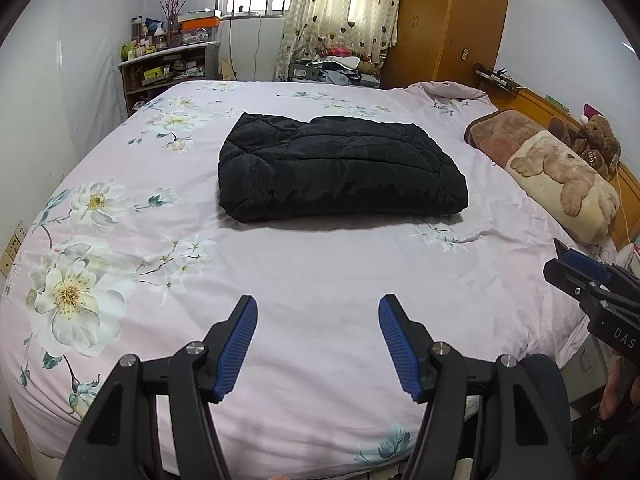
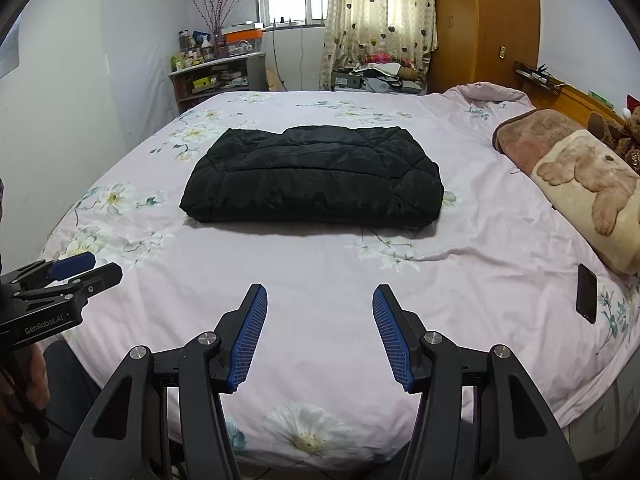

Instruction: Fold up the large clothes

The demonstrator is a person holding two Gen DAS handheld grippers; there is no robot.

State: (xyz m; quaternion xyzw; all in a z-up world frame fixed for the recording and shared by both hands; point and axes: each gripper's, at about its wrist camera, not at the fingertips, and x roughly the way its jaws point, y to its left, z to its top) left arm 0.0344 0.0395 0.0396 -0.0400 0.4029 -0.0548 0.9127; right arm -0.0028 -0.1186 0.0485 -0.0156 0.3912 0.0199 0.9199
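A black quilted jacket (image 1: 340, 168) lies folded into a thick rectangle in the middle of the bed (image 1: 320, 280); it also shows in the right wrist view (image 2: 316, 180). My left gripper (image 1: 318, 306) is open and empty, held above the near part of the bed, well short of the jacket. My right gripper (image 2: 320, 294) is open and empty too, beside the left one and equally far from the jacket. Each gripper shows at the edge of the other's view: the right one (image 1: 576, 268) and the left one (image 2: 88, 268).
The bed has a pink floral sheet. Pillows (image 2: 580, 172) and a teddy bear (image 1: 596, 136) lie along the wooden headboard on the right. A black phone (image 2: 587, 293) lies on the sheet near the right edge. A cluttered shelf (image 1: 168, 68) and a wardrobe (image 1: 452, 20) stand at the back.
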